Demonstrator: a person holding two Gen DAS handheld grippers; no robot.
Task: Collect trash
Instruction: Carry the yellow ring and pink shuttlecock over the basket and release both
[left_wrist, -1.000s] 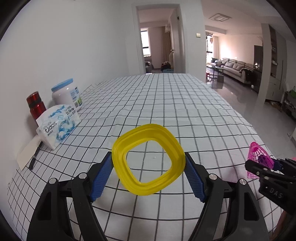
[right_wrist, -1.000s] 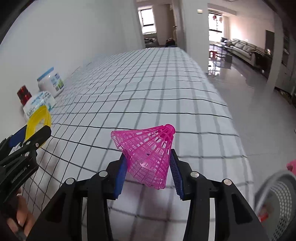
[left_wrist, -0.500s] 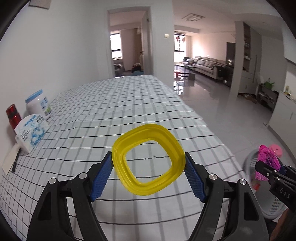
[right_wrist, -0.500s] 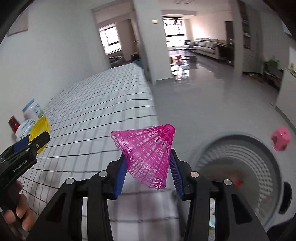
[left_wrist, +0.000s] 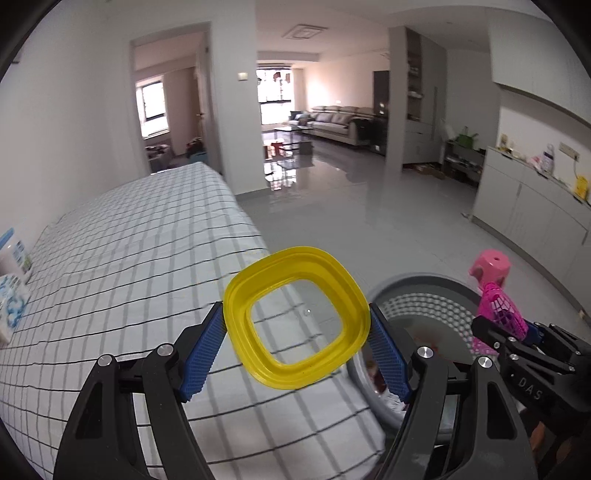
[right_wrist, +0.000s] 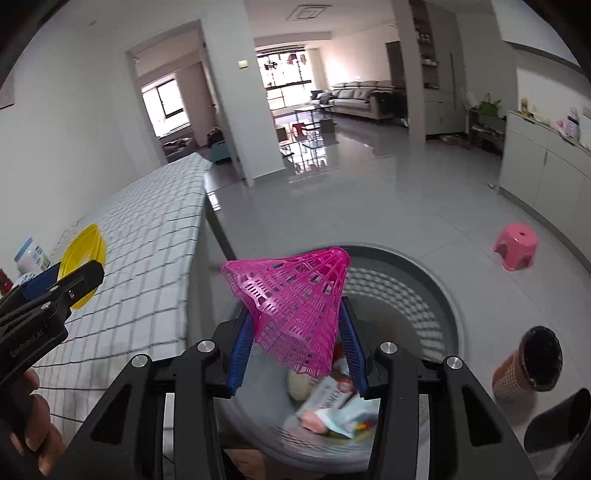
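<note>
Carrying a pink shuttlecock (right_wrist: 295, 314) clamped between its pads, the right gripper (right_wrist: 295, 354) hangs over the grey bin (right_wrist: 424, 280). The left gripper (left_wrist: 295, 354), spread wide, pinches a yellow ring-shaped lid (left_wrist: 295, 317) by its outer edges above the edge of the checked table (left_wrist: 129, 258), with the bin just beyond. I judge that letting the lid go here could drop it on the table or floor, since it is not yet over the bin. Inside the bin lie wrappers and scraps (right_wrist: 332, 406), too blurred to name. A pink stool (right_wrist: 515, 245) stands farther off.
</note>
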